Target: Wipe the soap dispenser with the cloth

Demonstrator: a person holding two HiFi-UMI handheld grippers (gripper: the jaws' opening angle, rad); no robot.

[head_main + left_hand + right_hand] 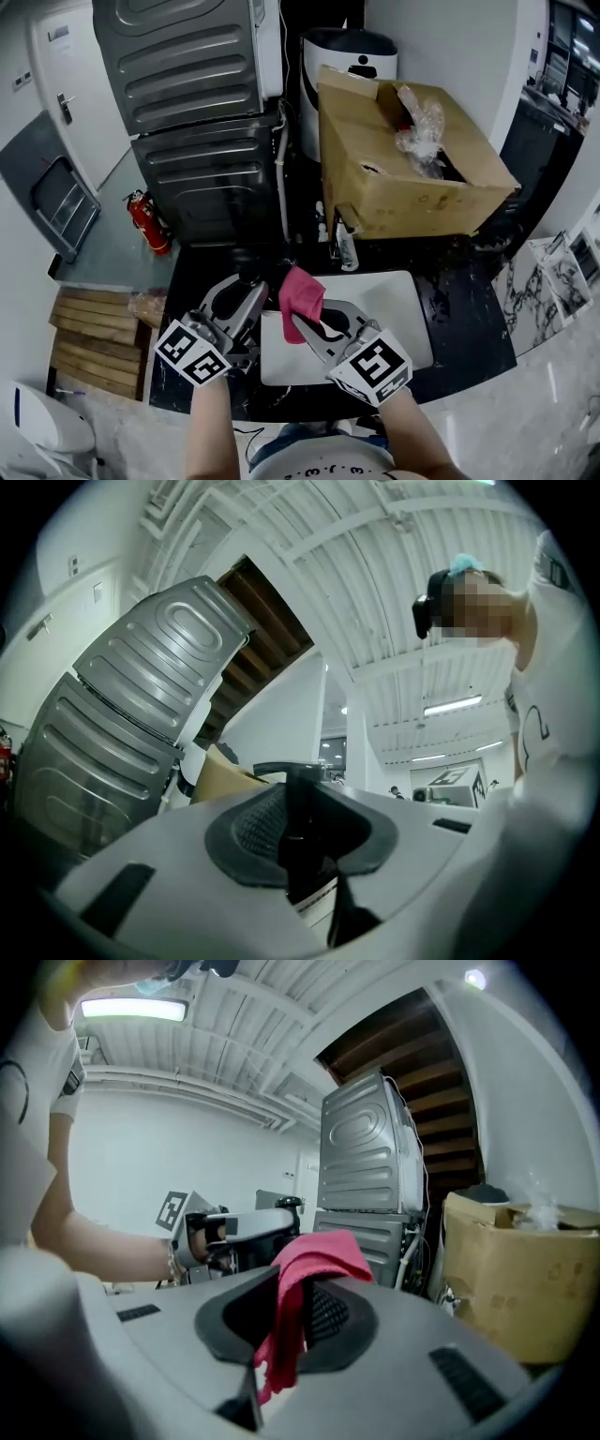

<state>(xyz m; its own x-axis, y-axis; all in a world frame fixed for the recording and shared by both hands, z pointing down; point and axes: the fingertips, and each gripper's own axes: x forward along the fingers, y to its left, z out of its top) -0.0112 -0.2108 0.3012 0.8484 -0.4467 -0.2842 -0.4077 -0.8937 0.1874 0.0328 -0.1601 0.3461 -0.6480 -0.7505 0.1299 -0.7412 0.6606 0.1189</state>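
My left gripper (246,289) is shut on a black soap dispenser (298,841). In the left gripper view the bottle stands upright between the jaws, its pump head (289,770) above them and a white label (317,898) low down. In the head view the dispenser (247,272) is dark and hard to make out against the black counter. My right gripper (303,319) is shut on a pink cloth (300,298), which drapes over and between the jaws (298,1321). The right gripper view also shows the left gripper (234,1227) close by at its left, dispenser pump (286,1205) sticking up.
A white basin (398,314) is set in the black counter (469,319) under my right gripper. Behind it stand a clear bottle (345,246), an open cardboard box (412,178) and grey metal appliances (202,131). A fire extinguisher (148,223) and wooden slats (94,342) are on the left.
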